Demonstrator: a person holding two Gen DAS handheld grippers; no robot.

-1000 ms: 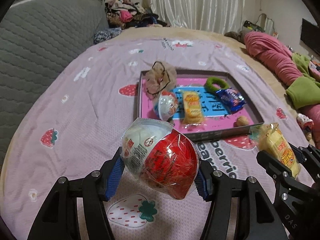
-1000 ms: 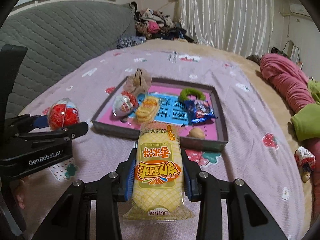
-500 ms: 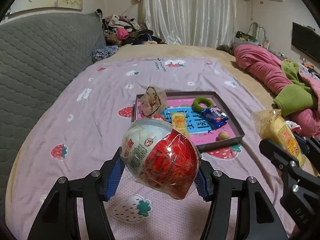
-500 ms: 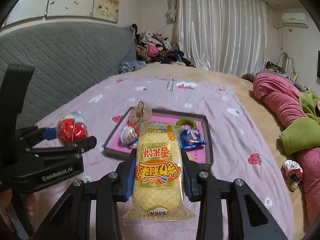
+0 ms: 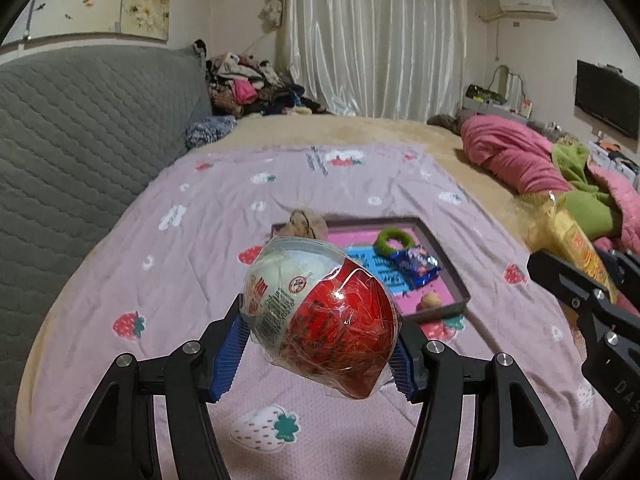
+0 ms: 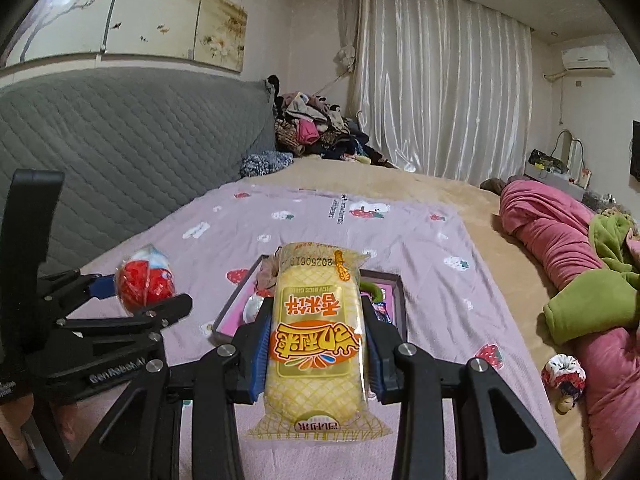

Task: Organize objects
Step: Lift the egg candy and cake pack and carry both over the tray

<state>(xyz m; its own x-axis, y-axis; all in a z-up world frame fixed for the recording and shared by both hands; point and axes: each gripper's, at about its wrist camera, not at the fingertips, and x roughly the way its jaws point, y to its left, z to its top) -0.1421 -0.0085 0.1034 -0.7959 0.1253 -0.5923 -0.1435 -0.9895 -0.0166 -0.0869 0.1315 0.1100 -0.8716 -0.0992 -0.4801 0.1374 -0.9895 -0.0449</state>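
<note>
The left gripper (image 5: 320, 344) is closed on a wrapped red and white ball (image 5: 320, 316); its blue pads press the ball from both sides. The right gripper (image 6: 316, 340) is closed on a yellow snack pack (image 6: 316, 340), which stands with its long axis along the fingers, pointing forward and away from the camera. Both things hang in the air above the purple bedspread (image 5: 192, 240).

The tray (image 5: 444, 256) lies ahead of both grippers and lower, on the bedspread. From the left gripper it is ahead and a little to the right; from the right gripper it is straight ahead, mostly hidden behind the snack pack. Inside the tray I see a green ring (image 5: 394, 242), a blue packet (image 5: 414, 266) and a small round brown thing (image 5: 430, 300). I cannot say with certainty which gripper is nearer to it.

Compared with one second ago, the tray looks smaller and further in both views, and more of the room shows above the bed. So both grippers have gone up and back from the tray while keeping their hold. I judge that both things were picked out of the tray or from beside it and are now being carried to some other place.
</note>
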